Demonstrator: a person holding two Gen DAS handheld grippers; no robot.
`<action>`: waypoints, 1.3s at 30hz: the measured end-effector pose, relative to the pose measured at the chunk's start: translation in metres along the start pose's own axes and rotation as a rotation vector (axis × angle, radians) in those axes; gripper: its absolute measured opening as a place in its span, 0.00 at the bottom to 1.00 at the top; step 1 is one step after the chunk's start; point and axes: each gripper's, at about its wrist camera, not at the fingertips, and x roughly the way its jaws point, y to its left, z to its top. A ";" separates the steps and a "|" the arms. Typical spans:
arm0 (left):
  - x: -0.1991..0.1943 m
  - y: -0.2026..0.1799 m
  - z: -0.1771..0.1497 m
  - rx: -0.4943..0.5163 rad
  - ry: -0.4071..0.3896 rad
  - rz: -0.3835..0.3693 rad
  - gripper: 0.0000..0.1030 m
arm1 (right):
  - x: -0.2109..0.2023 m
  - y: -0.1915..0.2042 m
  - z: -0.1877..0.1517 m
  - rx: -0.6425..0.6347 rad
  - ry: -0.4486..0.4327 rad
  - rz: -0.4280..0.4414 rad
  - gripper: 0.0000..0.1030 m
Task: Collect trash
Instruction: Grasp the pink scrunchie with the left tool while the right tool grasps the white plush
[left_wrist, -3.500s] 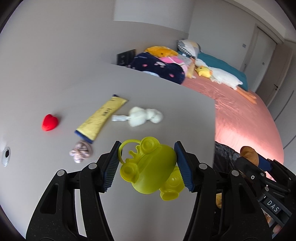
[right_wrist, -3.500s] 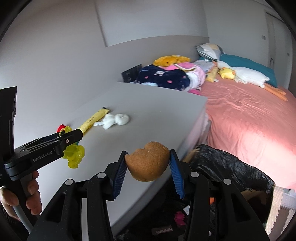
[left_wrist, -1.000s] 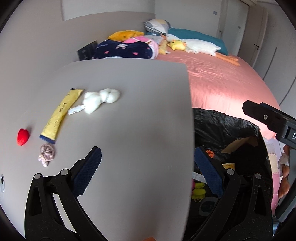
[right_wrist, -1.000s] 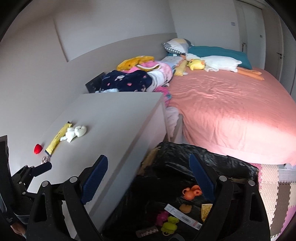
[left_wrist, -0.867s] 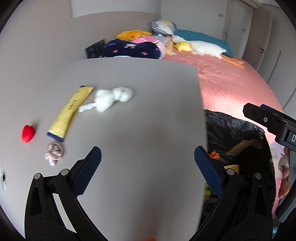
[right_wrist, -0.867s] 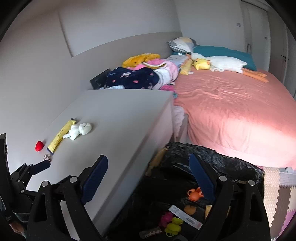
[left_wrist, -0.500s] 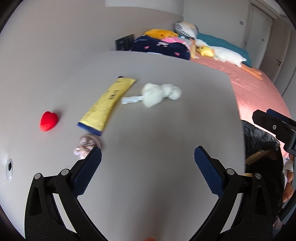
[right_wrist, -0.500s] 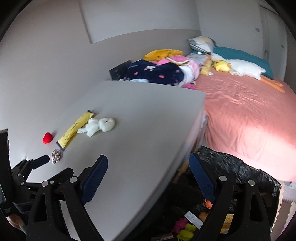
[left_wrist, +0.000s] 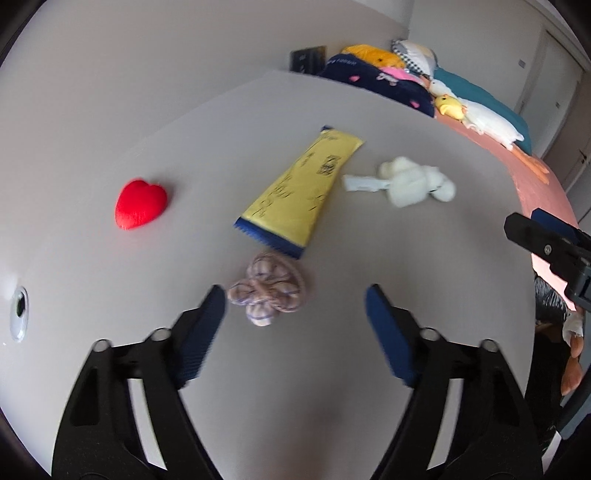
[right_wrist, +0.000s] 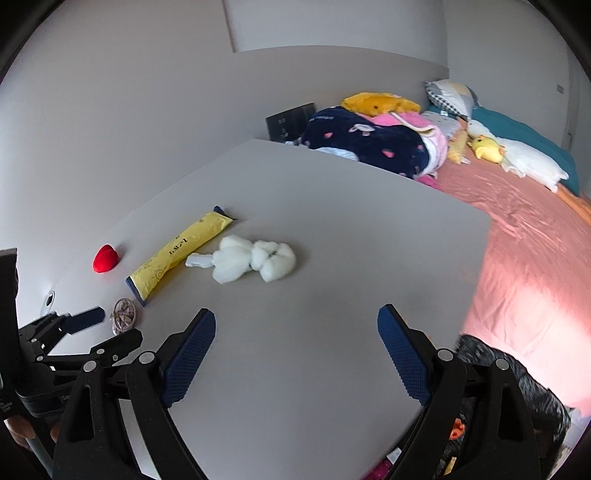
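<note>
On the grey table (left_wrist: 369, 258) lie a pale knotted fabric ring (left_wrist: 269, 291), a yellow wrapper with a blue end (left_wrist: 303, 195), a white fluffy wad (left_wrist: 413, 181) and a red heart (left_wrist: 140, 203). My left gripper (left_wrist: 295, 325) hovers just short of the fabric ring. Its jaws are closing, the ring lies ahead of the fingertips, and no pad touches it. My right gripper (right_wrist: 295, 350) stands open and empty over bare table, short of the white wad (right_wrist: 255, 258). The right wrist view also shows the wrapper (right_wrist: 181, 254), the heart (right_wrist: 105, 258), the ring (right_wrist: 125, 315) and the left gripper (right_wrist: 107, 328).
A black trash bag (right_wrist: 517, 387) holding several small items stands below the table's right edge. Beyond it lies a pink bed (right_wrist: 535, 258) with plush toys and a heap of clothes (right_wrist: 369, 144). A cable hole (left_wrist: 18, 308) sits near the table's left edge.
Both grippers, empty since dropping a green toy and a brown lump, swung left from above the trash bag to over the table's items. The left jaws have narrowed.
</note>
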 end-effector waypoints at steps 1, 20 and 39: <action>0.002 0.002 0.000 -0.007 0.007 0.000 0.62 | 0.004 0.003 0.002 -0.007 0.004 0.003 0.87; 0.008 0.009 0.004 0.029 -0.034 0.065 0.44 | 0.088 0.046 0.032 -0.214 0.108 -0.043 0.86; 0.003 0.009 0.003 0.000 -0.076 0.049 0.20 | 0.068 0.064 0.007 -0.251 0.123 0.054 0.38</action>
